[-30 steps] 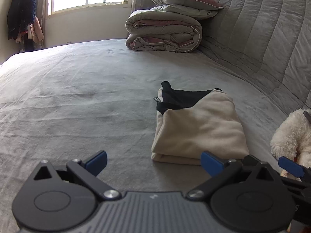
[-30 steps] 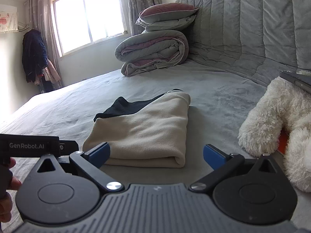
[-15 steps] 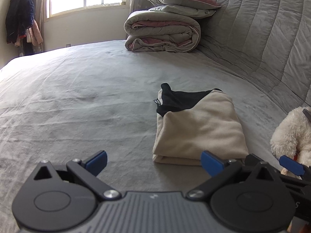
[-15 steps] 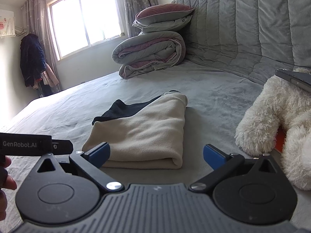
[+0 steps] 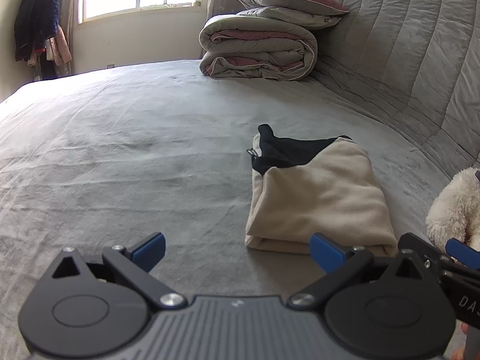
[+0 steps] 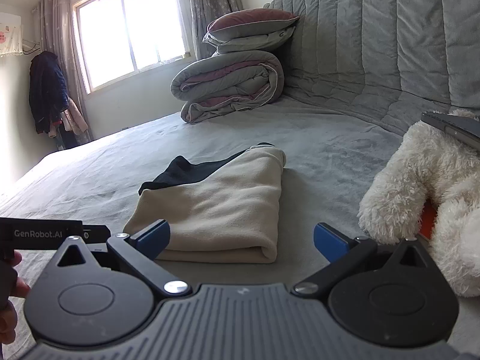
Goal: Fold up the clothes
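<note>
A folded beige and black garment (image 5: 321,198) (image 6: 222,207) lies flat on the grey bed (image 5: 135,156) (image 6: 330,156). My left gripper (image 5: 237,250) hovers open just short of it and to its left, with nothing between the blue-tipped fingers. My right gripper (image 6: 241,240) is open too, held low in front of the garment's near folded edge, apart from it. The right gripper's fingertip (image 5: 462,253) pokes into the left wrist view at the right edge, and the left gripper's body (image 6: 45,234) shows at the left of the right wrist view.
A white plush toy (image 6: 426,192) (image 5: 456,207) sits close on the right. A rolled duvet with pillows (image 5: 261,51) (image 6: 231,90) is stacked at the far end against the quilted grey backrest (image 5: 405,48). Clothes (image 5: 36,21) hang by the window.
Both grippers have drifted slightly, tilting the views a little; the garment lies as before. Both stay open.
</note>
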{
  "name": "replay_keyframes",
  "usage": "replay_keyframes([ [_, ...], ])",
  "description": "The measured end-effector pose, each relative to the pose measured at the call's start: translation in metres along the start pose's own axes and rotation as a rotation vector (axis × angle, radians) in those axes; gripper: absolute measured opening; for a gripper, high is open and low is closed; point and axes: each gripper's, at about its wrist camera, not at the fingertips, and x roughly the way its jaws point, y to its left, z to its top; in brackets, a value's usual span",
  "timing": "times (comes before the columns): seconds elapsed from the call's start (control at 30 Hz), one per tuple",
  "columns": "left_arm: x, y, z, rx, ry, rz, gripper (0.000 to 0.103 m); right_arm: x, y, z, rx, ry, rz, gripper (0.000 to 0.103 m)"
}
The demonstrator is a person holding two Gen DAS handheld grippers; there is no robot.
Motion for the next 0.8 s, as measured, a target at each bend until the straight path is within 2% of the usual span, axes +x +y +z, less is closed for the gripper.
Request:
replay_keyframes([
  [0.47,0.002,-0.023,-0.008,0.096,-0.016,-0.121,0.103,-0.01,-0.01,0.005,0.012,-0.06,-0.059,0.103],
  [0.8,-0.002,-0.024,-0.005,0.119,-0.026,-0.132,0.103,-0.012,-0.014,0.007,0.025,-0.077,-0.07,0.103],
])
